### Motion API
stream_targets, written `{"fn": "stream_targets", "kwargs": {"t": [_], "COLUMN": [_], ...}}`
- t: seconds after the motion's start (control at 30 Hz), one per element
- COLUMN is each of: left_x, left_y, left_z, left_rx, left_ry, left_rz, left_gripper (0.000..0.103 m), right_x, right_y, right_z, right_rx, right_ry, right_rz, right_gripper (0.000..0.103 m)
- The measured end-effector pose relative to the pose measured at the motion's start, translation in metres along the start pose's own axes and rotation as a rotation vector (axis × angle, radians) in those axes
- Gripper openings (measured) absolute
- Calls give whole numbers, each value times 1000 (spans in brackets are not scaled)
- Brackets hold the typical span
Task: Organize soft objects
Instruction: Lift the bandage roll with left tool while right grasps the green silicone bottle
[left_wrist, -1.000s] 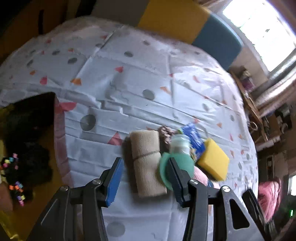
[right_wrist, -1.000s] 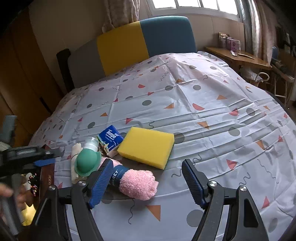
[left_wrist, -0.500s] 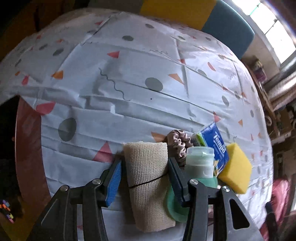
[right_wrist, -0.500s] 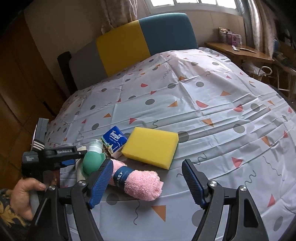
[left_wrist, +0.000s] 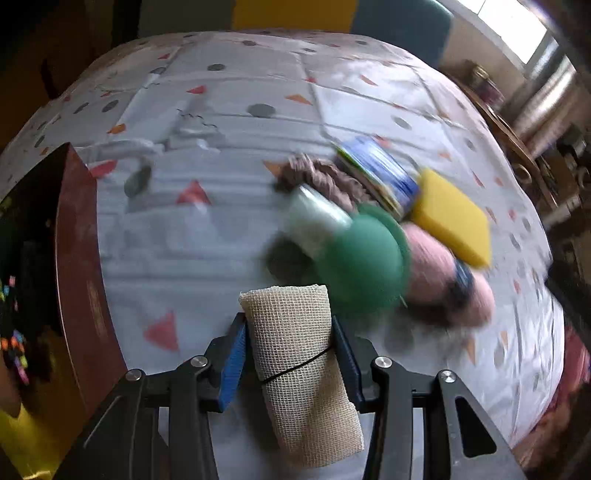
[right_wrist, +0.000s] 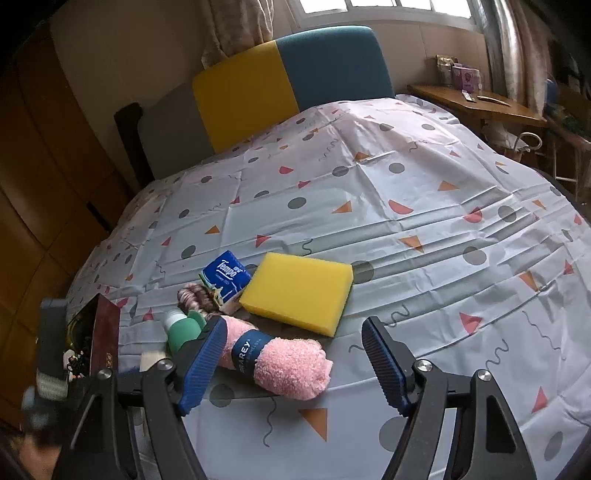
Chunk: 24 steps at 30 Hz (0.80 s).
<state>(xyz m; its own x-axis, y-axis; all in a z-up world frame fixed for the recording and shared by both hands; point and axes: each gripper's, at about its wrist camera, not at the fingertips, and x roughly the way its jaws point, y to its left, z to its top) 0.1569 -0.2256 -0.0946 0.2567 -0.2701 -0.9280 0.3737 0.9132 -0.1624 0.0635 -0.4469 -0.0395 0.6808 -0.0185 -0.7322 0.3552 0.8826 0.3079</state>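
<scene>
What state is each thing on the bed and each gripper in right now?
Mesh cloth roll: banded, between the closing left gripper fingers.
Green bottle: capped, lying down.
Pink towel: rolled, banded, lying free.
Yellow sponge: flat on the sheet.
Tissue pack: shut.
Right gripper: open, empty.

sponge (right_wrist: 297, 289): 1 | pink towel (right_wrist: 280, 360): 1 | mesh cloth roll (left_wrist: 299, 365): 1 | scrunchie (right_wrist: 194, 294): 1 | tissue pack (right_wrist: 226, 276): 1 | green bottle (right_wrist: 181, 328): 1

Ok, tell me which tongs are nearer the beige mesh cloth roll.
Left. The left tongs straddle the beige mesh cloth roll, jaws closing on it. The right tongs hang open over the pink towel roll, apart from it.
</scene>
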Motion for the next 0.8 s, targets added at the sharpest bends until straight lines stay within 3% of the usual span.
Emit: {"fn": "stream_targets", "kwargs": {"t": [0.2,0.33,0.5,0.7,0.8], "left_x": [-11,-16,-17,-17,-18], "left_y": [-18,-23,-19,-19,-19], "left_z": [-55,-85,-95,-103,-105], "left_rx": [115,197,250,271,276], "left_ry": [-29,-105,-156,-213,-227], "left_rz": [8,39,43,30,22], "left_gripper": [46,46,46,46,46], "right_x": [1,4,12,27,43], "right_y": [2,16,43,86,114], "right_z": [-3,-7,-18,-31,-31], "right_rx": [9,-46,-163,-346,-459], "right_ry": [24,42,90,168,194], "right_rz": [59,109,154,208,183], "right_gripper": [74,71,65,65,67]}}
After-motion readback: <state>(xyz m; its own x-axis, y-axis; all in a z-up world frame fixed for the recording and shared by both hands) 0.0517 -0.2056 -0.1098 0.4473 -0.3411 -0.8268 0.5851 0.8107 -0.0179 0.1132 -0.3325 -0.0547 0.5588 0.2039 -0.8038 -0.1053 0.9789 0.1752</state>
